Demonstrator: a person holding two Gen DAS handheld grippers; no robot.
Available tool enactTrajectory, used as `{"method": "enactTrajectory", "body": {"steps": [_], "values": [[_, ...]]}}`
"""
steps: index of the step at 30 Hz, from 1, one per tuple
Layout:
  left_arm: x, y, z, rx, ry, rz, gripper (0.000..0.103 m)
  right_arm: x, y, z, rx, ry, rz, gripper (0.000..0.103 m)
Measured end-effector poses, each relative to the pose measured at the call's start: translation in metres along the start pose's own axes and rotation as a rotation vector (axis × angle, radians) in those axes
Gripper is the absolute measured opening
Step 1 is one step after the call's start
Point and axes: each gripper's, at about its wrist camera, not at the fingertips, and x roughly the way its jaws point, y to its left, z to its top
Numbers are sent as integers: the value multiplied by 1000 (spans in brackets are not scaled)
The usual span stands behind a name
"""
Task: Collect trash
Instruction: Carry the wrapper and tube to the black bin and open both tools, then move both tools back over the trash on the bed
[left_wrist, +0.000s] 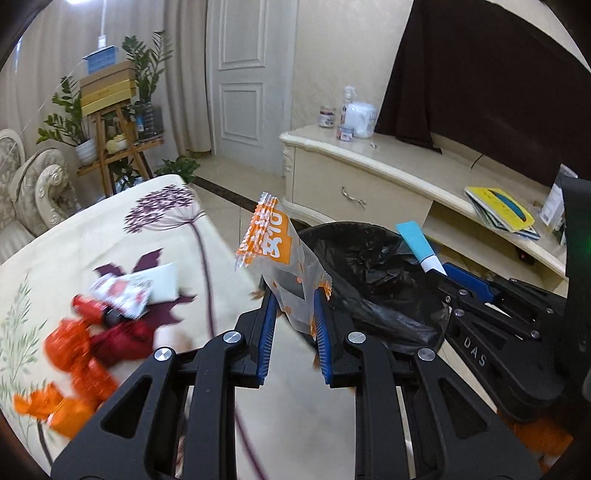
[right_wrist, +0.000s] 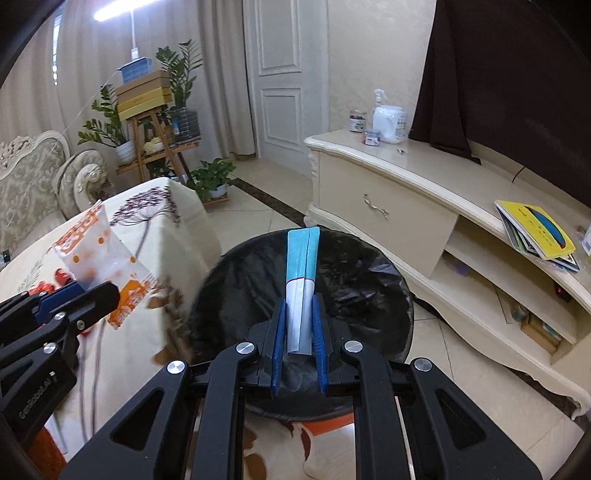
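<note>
The surface (left_wrist: 92, 236) under its floral cloth carries a blurred heap of red and orange wrappers (left_wrist: 85, 343). Beside it stands the black-lined bin (right_wrist: 369, 280). Left tongs (left_wrist: 295, 306) grip an orange-and-clear snack bag (left_wrist: 273, 251) near the bin's rim — right tongs (right_wrist: 300, 314) pinch a blue-and-white sachet (right_wrist: 301, 273) over the bin's mouth.
</note>
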Motion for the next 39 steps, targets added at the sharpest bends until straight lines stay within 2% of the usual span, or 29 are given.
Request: {"method": "enactTrajectory", "body": {"steps": [9, 11, 13, 15, 17, 18, 20, 22, 24, 27, 31, 39], "values": [[46, -24, 18, 29, 46, 15, 23, 39, -23, 8, 34, 34, -6, 17], [53, -26, 20, 38, 56, 20, 31, 45, -27, 8, 46, 41, -5, 22], [57, -27, 21, 41, 64, 23, 47, 47, -31, 7, 57, 43, -12, 35], [58, -28, 21, 37, 66, 21, 50, 49, -33, 8, 66, 39, -19, 43], [58, -26, 20, 32, 70, 27, 58, 47, -34, 6, 72, 37, -26, 47], [57, -25, 20, 28, 68, 31, 63, 47, -35, 6, 73, 38, -30, 53], [52, -22, 19, 16, 59, 37, 64, 44, -35, 3, 74, 36, -35, 59], [45, -18, 18, 12, 50, 61, 71, 38, -32, 0, 78, 36, -32, 65], [36, -13, 16, 6, 35, 81, 73, 31, -30, -2, 81, 36, -22, 67], [16, 0, 9, -16, 22, 98, 75, 18, -22, -5, 78, 17, -39, 78], [-11, 18, -2, -30, 5, 134, 78, -2, -6, -10, 44, -14, -34, 81], [-69, 65, -32, -90, 0, 210, 80, -30, 41, -25, -13, 11, 42, 81]]}}
